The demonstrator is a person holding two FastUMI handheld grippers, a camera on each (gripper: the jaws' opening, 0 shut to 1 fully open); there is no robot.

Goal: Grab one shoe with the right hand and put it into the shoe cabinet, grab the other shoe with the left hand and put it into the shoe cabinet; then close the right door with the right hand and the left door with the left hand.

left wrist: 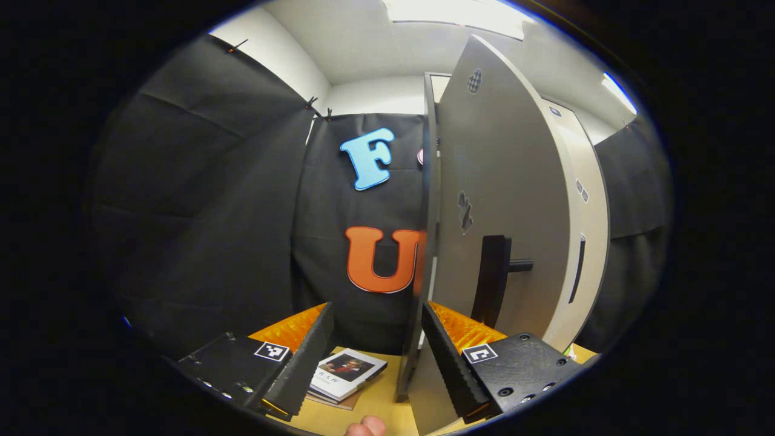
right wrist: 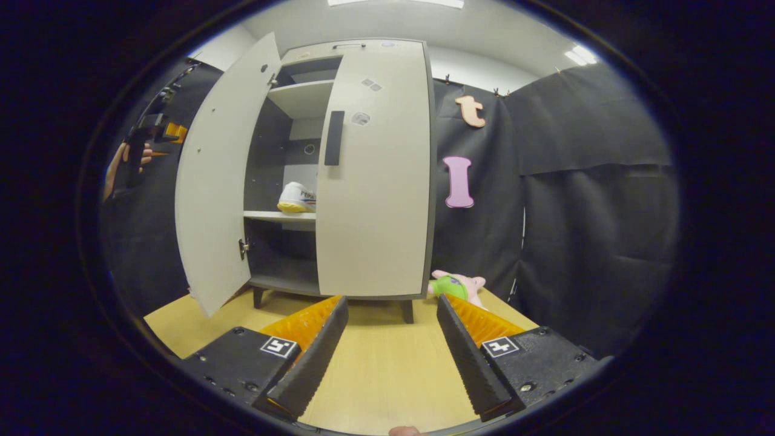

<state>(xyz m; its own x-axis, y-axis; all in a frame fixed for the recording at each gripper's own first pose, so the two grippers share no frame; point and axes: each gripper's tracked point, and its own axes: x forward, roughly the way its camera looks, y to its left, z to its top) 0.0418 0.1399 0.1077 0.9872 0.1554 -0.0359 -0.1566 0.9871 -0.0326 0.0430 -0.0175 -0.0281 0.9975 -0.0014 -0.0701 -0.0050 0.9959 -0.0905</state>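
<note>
Nearest in the left gripper view, the left gripper (left wrist: pixel 376 357) has its jaws spread wide with nothing between them, and the edge of the open left door (left wrist: pixel 502 200) stands just beyond, close to the right finger. Door's dark handle (left wrist: pixel 491 278) shows on its face, low and right. A book (left wrist: pixel 346 372) lies on the wooden floor (left wrist: pixel 375 406) beyond the left finger, near the black cloth wall. Right gripper view: right gripper (right wrist: pixel 392 351) hangs low over the floor (right wrist: pixel 387 363), jaws apart and empty, well short of the shoe cabinet (right wrist: pixel 339 175). Right door (right wrist: pixel 375 175) sits closed against the cabinet front, dark handle (right wrist: pixel 333 138) upright near its left edge. Left door (right wrist: pixel 221 175) swung out wide to the left. Through the gap, one white shoe (right wrist: pixel 296 198) with a yellow sole rests on the middle shelf (right wrist: pixel 280 215); a second shoe cannot be made out. Far left, a hand (right wrist: pixel 127 157) holds the other gripper beside the open door. Plush toy (right wrist: pixel 457 286), pink and green, lies on the floor at the cabinet's right foot.
</note>
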